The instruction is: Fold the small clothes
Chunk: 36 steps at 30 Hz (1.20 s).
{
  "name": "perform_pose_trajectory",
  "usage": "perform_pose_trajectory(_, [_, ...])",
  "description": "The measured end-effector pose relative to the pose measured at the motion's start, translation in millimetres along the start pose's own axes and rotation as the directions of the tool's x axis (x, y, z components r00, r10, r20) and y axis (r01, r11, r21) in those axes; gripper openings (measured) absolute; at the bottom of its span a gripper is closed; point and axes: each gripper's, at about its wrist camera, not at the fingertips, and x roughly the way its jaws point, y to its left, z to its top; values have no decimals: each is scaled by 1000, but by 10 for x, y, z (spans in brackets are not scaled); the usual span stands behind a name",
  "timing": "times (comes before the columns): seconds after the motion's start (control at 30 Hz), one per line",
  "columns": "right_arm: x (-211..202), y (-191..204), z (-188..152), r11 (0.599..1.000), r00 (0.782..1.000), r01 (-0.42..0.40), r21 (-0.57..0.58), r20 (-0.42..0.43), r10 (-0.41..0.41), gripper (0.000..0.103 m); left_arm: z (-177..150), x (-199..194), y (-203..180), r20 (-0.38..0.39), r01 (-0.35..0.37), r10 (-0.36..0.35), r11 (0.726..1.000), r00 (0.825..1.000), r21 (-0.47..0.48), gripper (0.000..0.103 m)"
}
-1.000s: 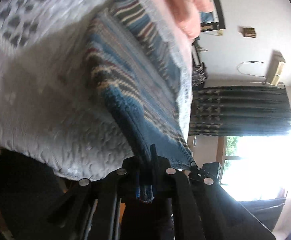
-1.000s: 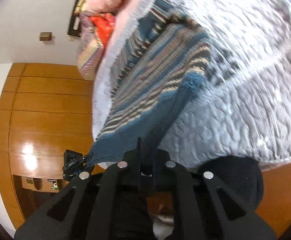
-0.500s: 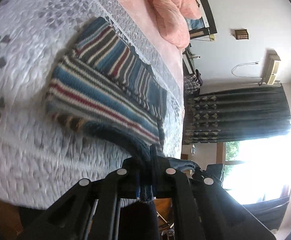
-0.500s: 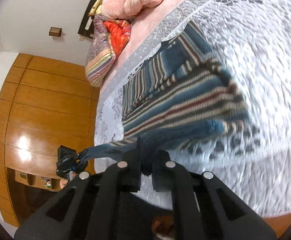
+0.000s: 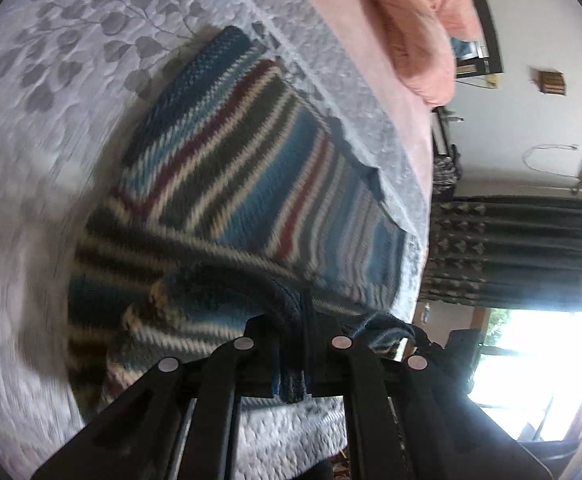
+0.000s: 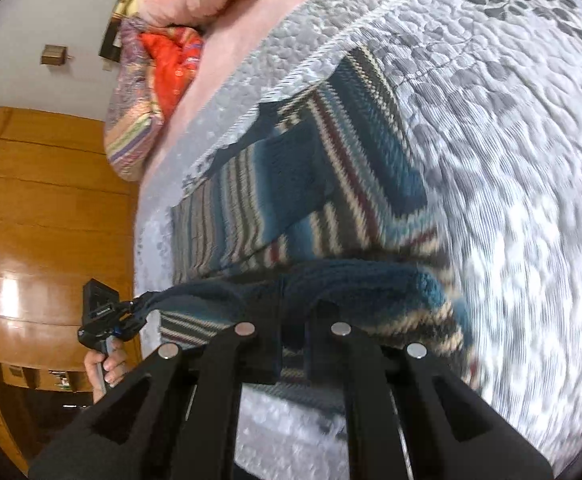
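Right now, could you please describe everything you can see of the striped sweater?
The striped sweater is a chunky knit in blue, grey, cream and dark red bands. It lies on the grey quilted bedspread, partly folded. Its near dark blue hem is lifted, pinched by the left gripper and right gripper.

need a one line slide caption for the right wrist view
Right tool clamps the dark hem of a striped knit sweater lying on a grey quilted bedspread.

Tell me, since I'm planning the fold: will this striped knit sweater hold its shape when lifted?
Probably not: the striped knit sweater sags between the left hand-held gripper and right hand-held gripper. Its thick ribbing likely grips rather than slips.
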Motion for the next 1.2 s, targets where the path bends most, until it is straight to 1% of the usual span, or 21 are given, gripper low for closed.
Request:
perform_pose_trajectory(0.17, [325, -164, 269, 999, 999, 41, 10, -32, -40, 9, 298, 297, 126, -19, -46, 46, 999, 999, -16, 9])
perform_pose_trajectory(0.2, [381, -197, 320, 999, 998, 45, 16, -40, -44, 11, 340, 339, 154, -19, -51, 51, 999, 999, -18, 12])
perform_pose_trajectory(0.27, [416, -211, 381, 999, 997, 42, 28, -59, -40, 14, 376, 346, 182, -16, -38, 38, 999, 999, -26, 14])
perform_pose_trajectory(0.3, [382, -185, 406, 999, 998, 33, 24, -63, -31, 22, 372, 314, 174, -13, -22, 21, 1000, 1000, -23, 23])
perform_pose_trajectory(0.33, [324, -151, 424, 1000, 998, 24, 14, -55, -23, 29, 350, 244, 145, 7, -8, 8, 1000, 1000, -7, 36])
perform_pose_trajectory(0.37, [247, -106, 438, 1000, 999, 11, 0, -45, -11, 33, 331, 168, 111, 30, -10, 10, 1000, 999, 14, 42])
perform_pose_trajectory(0.4, [141, -55, 456, 1000, 999, -4, -16, -35, 3, 41, 310, 81, 56, 59, -25, 22, 998, 998, 51, 50])
perform_pose_trajectory(0.43, [63, -20, 471, 999, 1000, -2, -33, -24, 1, 45, 299, 6, -5, 79, -39, 31, 995, 996, 93, 52])
perform_pose_trajectory(0.47, [-8, 21, 481, 998, 1000, 11, -60, -11, -12, 46, 280, -80, -90, 100, -55, 40, 987, 994, 150, 52])
perform_pose_trajectory(0.53, [-73, 64, 503, 992, 999, 52, -115, -6, -53, 47, 269, -157, -197, 121, -85, 59, 971, 991, 223, 53])
perform_pose_trajectory(0.63, [38, 69, 507, 974, 990, 130, -184, -30, -138, 47, 288, -122, -282, 126, -143, 110, 944, 986, 296, 57])
perform_pose_trajectory(0.7, [169, 56, 486, 957, 980, 176, -231, -48, -192, 47, 342, -20, -286, 119, -197, 166, 921, 979, 336, 57])
perform_pose_trajectory(0.83, [381, 2, 455, 944, 973, 191, -269, -73, -218, 48, 442, 241, -168, 85, -270, 257, 896, 963, 354, 57])
perform_pose_trajectory(0.9, [443, -21, 432, 937, 969, 205, -284, -76, -235, 47, 477, 326, -139, 75, -293, 286, 883, 955, 367, 57])
perform_pose_trajectory(0.93, [463, -32, 429, 933, 967, 211, -291, -77, -243, 47, 487, 358, -133, 68, -291, 287, 882, 955, 371, 57])
perform_pose_trajectory(1.03, [499, -29, 414, 923, 963, 222, -315, -76, -257, 47, 481, 429, -144, 64, -306, 308, 861, 949, 407, 57])
perform_pose_trajectory(1.07, [510, -24, 414, 922, 964, 220, -317, -76, -256, 47, 465, 426, -153, 68, -310, 310, 855, 948, 415, 55])
perform_pose_trajectory(1.1, [516, -15, 405, 921, 964, 218, -322, -79, -256, 39, 449, 417, -163, 76, -316, 314, 848, 946, 425, 52])
perform_pose_trajectory(1.13, [514, -1, 397, 917, 962, 226, -330, -73, -264, 27, 433, 409, -174, 87, -323, 318, 840, 944, 436, 39])
perform_pose_trajectory(1.17, [493, 3, 380, 909, 959, 241, -341, -60, -277, 22, 409, 407, -194, 98, -333, 324, 829, 941, 449, 30])
perform_pose_trajectory(1.2, [476, 8, 361, 904, 959, 247, -350, -49, -281, 15, 398, 405, -197, 91, -320, 315, 830, 945, 457, 15])
